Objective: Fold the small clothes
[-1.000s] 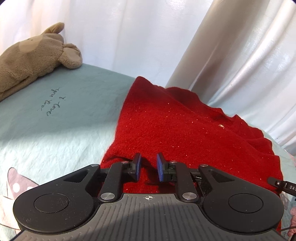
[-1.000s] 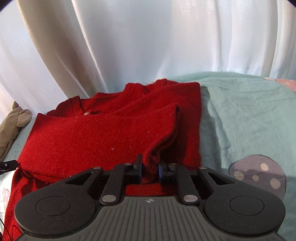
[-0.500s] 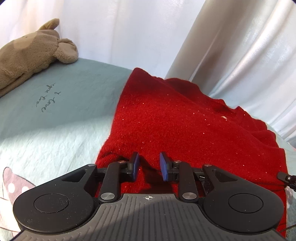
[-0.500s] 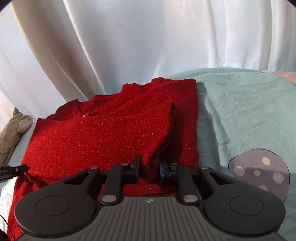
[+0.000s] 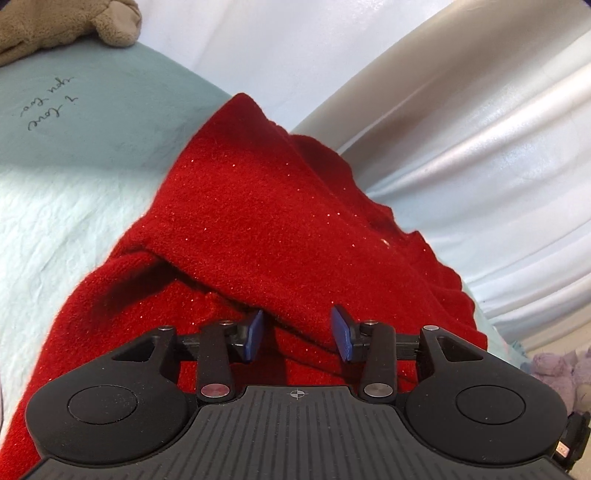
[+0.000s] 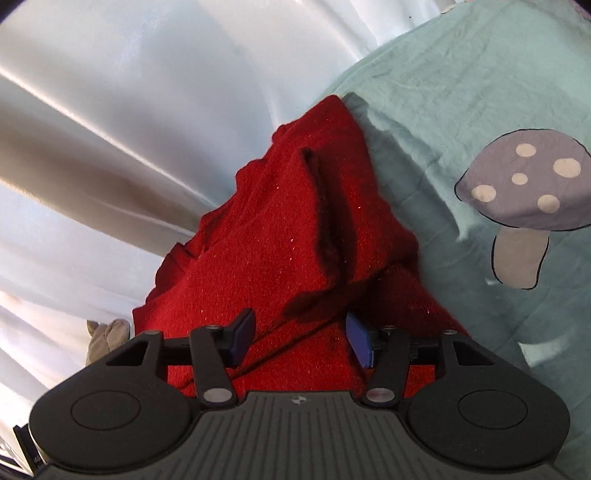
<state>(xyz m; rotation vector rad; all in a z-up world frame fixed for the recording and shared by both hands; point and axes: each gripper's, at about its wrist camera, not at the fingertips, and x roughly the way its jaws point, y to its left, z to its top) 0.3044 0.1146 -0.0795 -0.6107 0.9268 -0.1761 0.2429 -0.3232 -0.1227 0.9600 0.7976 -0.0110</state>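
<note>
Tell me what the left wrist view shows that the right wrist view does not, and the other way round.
Left wrist only: handwritten lettering on the sheet and purple plush at the lower right. Right wrist only: a mushroom print on the sheet. Both share the red sweater, the teal sheet, white curtains, a tan plush toy, and jaws opening with red fabric between them: left gripper, right gripper.

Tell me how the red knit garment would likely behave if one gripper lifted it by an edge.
The red knit garment would probably droop rather than hold shape: its folded layers sag softly on the bedsheet. The fuzzy surface suggests it grips pads well, unlikely to slip. Its thick knit looks fairly light, though a single-point lift may undo the fold.
</note>
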